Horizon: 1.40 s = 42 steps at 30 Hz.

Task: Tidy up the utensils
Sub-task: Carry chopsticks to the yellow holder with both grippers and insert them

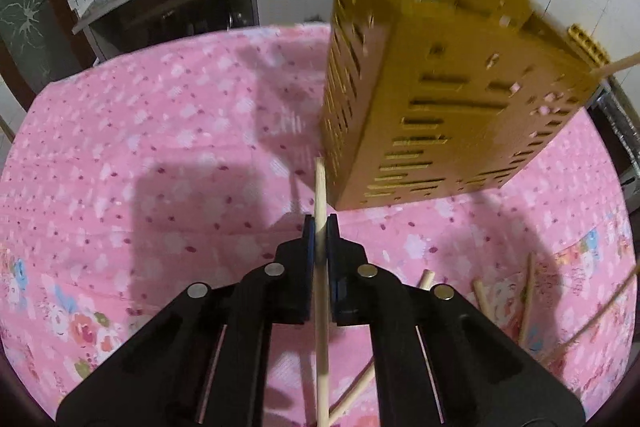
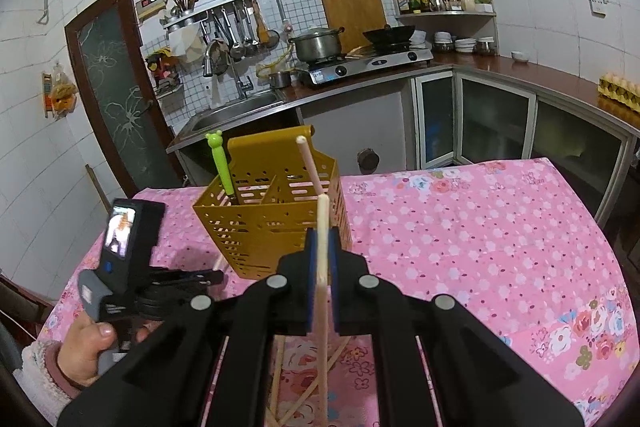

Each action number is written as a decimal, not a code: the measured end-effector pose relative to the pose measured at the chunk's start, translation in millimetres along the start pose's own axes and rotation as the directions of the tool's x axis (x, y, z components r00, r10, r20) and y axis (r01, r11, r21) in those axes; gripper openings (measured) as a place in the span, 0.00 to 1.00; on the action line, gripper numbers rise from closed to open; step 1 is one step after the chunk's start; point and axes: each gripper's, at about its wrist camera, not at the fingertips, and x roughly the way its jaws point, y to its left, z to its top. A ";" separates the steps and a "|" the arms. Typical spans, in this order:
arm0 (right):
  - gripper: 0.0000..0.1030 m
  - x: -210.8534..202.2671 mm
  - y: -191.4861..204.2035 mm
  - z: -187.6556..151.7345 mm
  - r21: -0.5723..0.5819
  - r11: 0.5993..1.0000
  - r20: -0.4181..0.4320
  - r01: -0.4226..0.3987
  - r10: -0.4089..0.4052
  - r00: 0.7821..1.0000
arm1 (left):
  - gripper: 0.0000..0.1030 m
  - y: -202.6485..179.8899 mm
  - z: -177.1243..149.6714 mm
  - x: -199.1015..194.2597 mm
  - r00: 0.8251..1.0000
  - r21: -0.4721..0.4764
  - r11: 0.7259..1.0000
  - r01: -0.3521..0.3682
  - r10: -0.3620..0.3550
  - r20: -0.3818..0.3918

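Note:
A mustard slotted utensil holder point(image 1: 440, 87) point(image 2: 272, 223) stands on the pink floral tablecloth point(image 1: 160, 167). A green bear-topped utensil point(image 2: 220, 163) and one pale chopstick point(image 2: 310, 163) stand in it. My left gripper point(image 1: 320, 223) is shut on a wooden chopstick point(image 1: 320, 183), low and just in front of the holder's near corner. My right gripper point(image 2: 322, 235) is shut on another chopstick point(image 2: 322, 215), upright and close in front of the holder. Several loose chopsticks point(image 1: 528, 303) point(image 2: 280, 371) lie on the cloth near me.
A hand point(image 2: 86, 351) holds the left gripper's handle at the table's left edge. Behind the table runs a kitchen counter point(image 2: 500, 71) with a sink point(image 2: 236, 111) and a gas stove point(image 2: 368, 63). To the right of the holder lies open tablecloth point(image 2: 480, 227).

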 end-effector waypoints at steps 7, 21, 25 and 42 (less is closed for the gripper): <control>0.06 -3.9 11.6 5.1 -0.021 1.000 0.026 -0.010 0.010 1.000 | 0.04 14.2 0.0 -67.1 0.980 -0.015 0.996 0.091 -0.087 0.182; 0.06 -22.1 38.0 29.5 -0.058 0.997 0.144 -0.042 0.050 0.988 | 0.04 5.5 8.7 -174.9 0.815 0.117 0.975 0.187 -0.220 0.536; 0.06 -34.6 46.9 53.1 -0.084 0.996 0.222 -0.041 0.059 0.973 | 0.04 -2.2 22.8 -183.3 0.756 0.140 0.969 0.204 -0.247 0.607; 0.06 -17.2 52.1 122.1 -0.080 0.996 0.429 0.039 -0.001 0.903 | 0.04 -51.1 110.4 -169.3 0.499 0.093 0.996 0.016 -0.088 0.862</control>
